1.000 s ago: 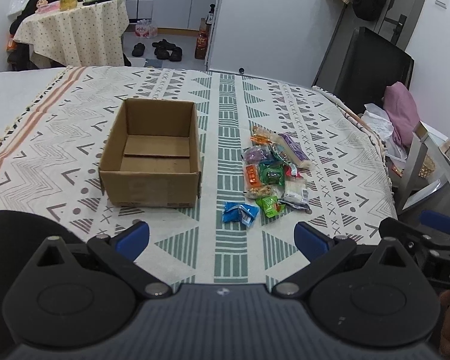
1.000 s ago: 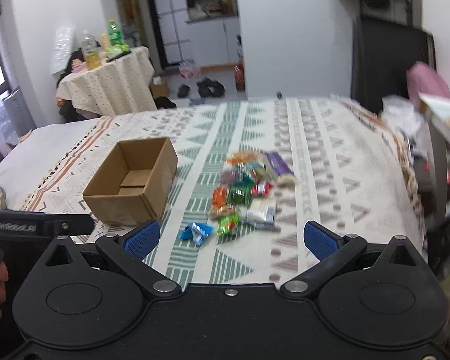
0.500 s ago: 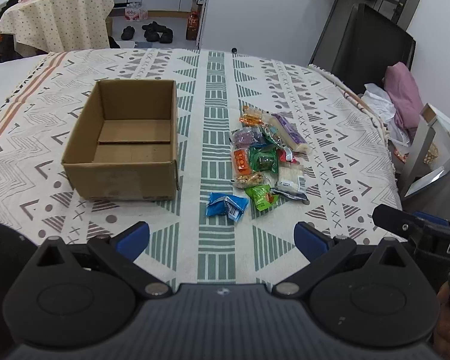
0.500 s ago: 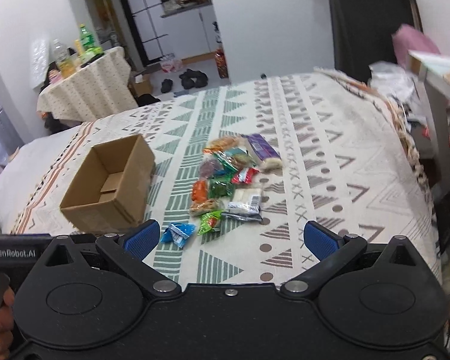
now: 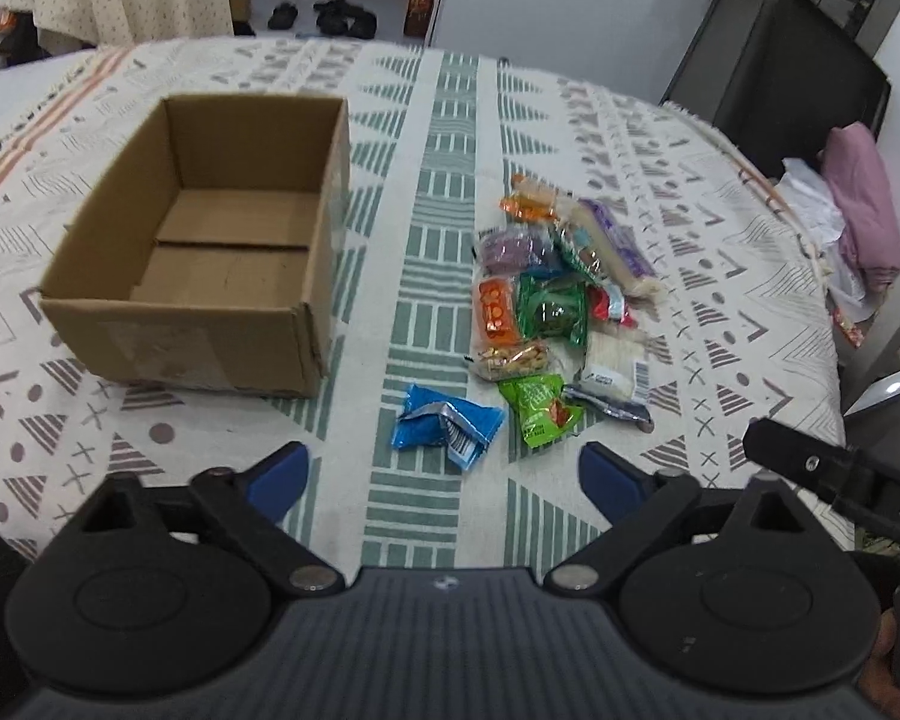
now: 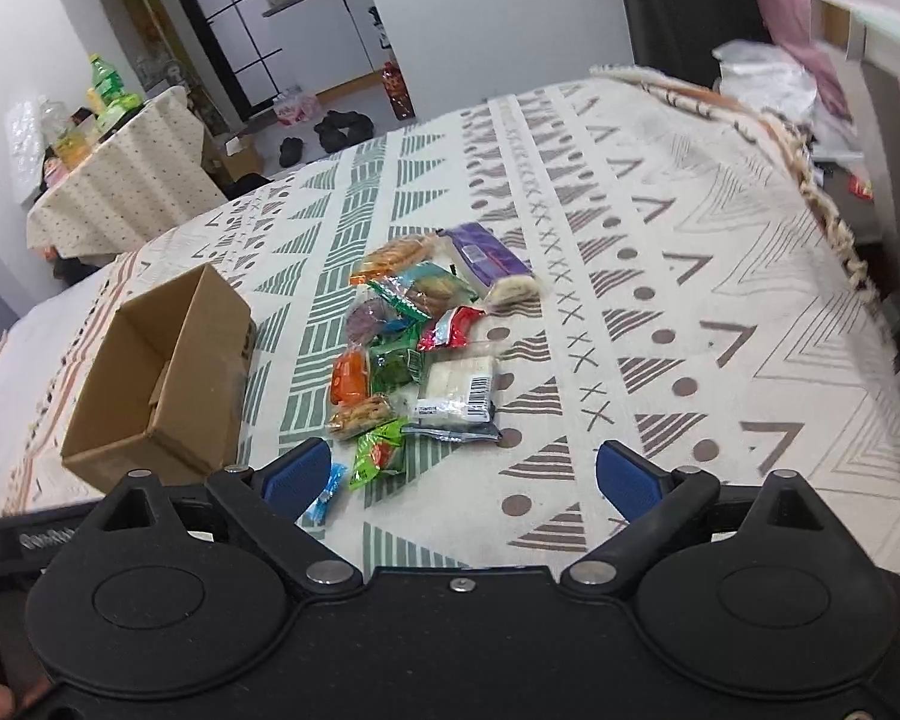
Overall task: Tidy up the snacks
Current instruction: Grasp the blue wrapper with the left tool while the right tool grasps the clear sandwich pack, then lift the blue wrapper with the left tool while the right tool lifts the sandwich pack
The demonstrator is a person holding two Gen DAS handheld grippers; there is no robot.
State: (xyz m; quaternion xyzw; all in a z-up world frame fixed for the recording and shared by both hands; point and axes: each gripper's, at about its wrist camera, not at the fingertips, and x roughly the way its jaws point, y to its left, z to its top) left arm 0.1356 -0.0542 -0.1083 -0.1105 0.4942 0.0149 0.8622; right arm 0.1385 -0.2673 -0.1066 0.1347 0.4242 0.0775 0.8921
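Observation:
An empty open cardboard box (image 5: 210,252) (image 6: 162,384) stands on the patterned tablecloth. To its right lies a pile of snack packets (image 5: 552,294) (image 6: 420,336). A blue packet (image 5: 444,423) and a light green packet (image 5: 540,408) lie nearest. My left gripper (image 5: 444,474) is open and empty, just short of the blue packet. My right gripper (image 6: 462,474) is open and empty, just short of the light green packet (image 6: 378,459) and a white wafer packet (image 6: 459,390).
The cloth-covered table (image 6: 690,276) drops off at the right edge beside a pink bundle (image 5: 864,210) and a black chair (image 5: 780,60). A second small table with bottles (image 6: 114,174) stands behind at the left. Shoes (image 5: 336,15) lie on the floor beyond.
Both grippers have moved forward and tilted down toward the table; the box and snack pile now appear larger and closer. Nothing on the table has moved.

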